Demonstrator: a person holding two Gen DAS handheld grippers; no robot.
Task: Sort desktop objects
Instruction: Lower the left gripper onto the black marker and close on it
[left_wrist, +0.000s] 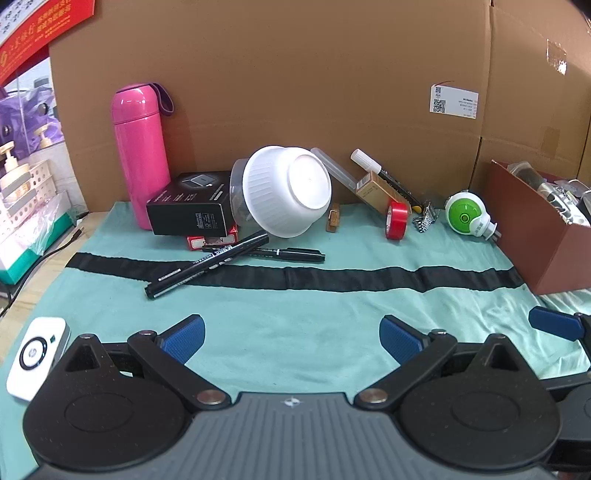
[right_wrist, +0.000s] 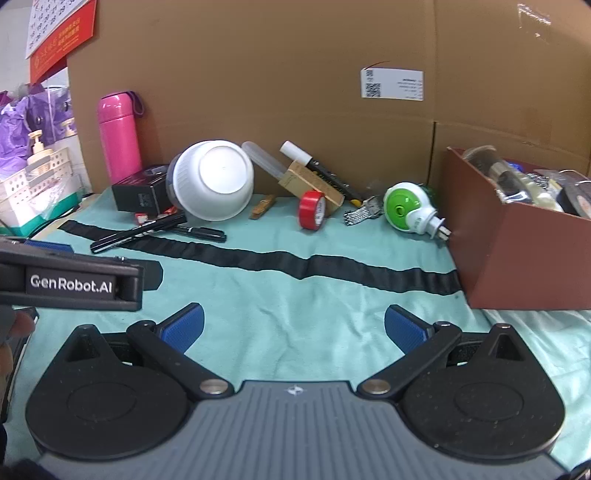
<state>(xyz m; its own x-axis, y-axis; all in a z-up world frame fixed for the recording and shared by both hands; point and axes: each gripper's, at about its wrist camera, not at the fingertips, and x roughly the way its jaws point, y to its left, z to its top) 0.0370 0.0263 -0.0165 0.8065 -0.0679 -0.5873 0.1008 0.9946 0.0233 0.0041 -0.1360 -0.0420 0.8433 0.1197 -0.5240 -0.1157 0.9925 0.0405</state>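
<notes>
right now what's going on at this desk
A person holds two grippers over a green cloth, sorting desk clutter. The left hand-held gripper and the right hand-held gripper are both open and empty. Nothing is picked up: a white bowl lies tipped on a black box, with two black markers in front, a red tape roll further right, and a part-filled brown box at right.

Left wrist view: sits low over the teal cloth (left_wrist: 295, 314), looks forward toward the cardboard backdrop (left_wrist: 295, 74), left of centre, near the white bowl (left_wrist: 288, 192).
Right wrist view: same low height, facing the same backdrop, set further right, close to the brown box (right_wrist: 517, 258).
Shared: bowl, pink bottle (right_wrist: 118, 136), red tape (right_wrist: 312, 210), black strip (right_wrist: 295, 264).
Cross-sight: the right view catches the left gripper (right_wrist: 70, 282) at its left edge.
</notes>
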